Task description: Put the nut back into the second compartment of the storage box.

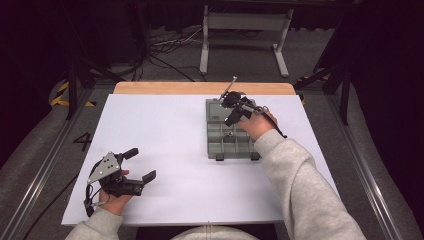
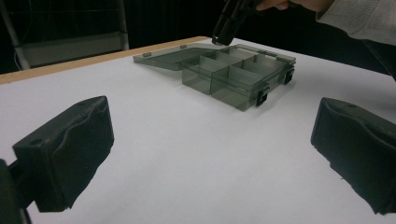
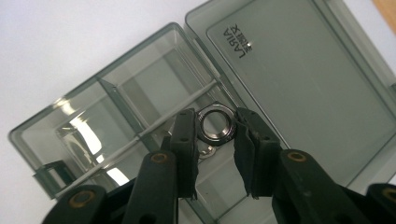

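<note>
The person's right arm reached forward and across the white table (image 1: 165, 145), its grey sleeve (image 1: 300, 185) running from the lower right of the high view up to the hand, which was held over the far half of a smoke-grey compartment box (image 1: 231, 137). That hand tipped the right gripper (image 1: 234, 111) downward toward the box, the cable trailing back over the wrist. In the right gripper view the two black jaws were closed on a metal nut (image 3: 216, 122), one pad pressed to each side of it and the bore facing the camera. The nut was held above the compartments, close to the hinge line where the open lid (image 3: 303, 88) lay flat beside the tray; a second small metal piece (image 3: 208, 151) showed just below it, though whether it lay in the compartment or touched the nut could not be told. The left gripper view showed the right gripper (image 2: 229, 23) hanging just over the far corner of the box (image 2: 233, 74). The left forearm lay low at the near left corner of the table, well apart from the box, the hand wrapped round the handle of the left gripper (image 1: 140, 164), which pointed to the right. Its jaws stood wide apart, nothing between them, poised just above the bare table.
</note>
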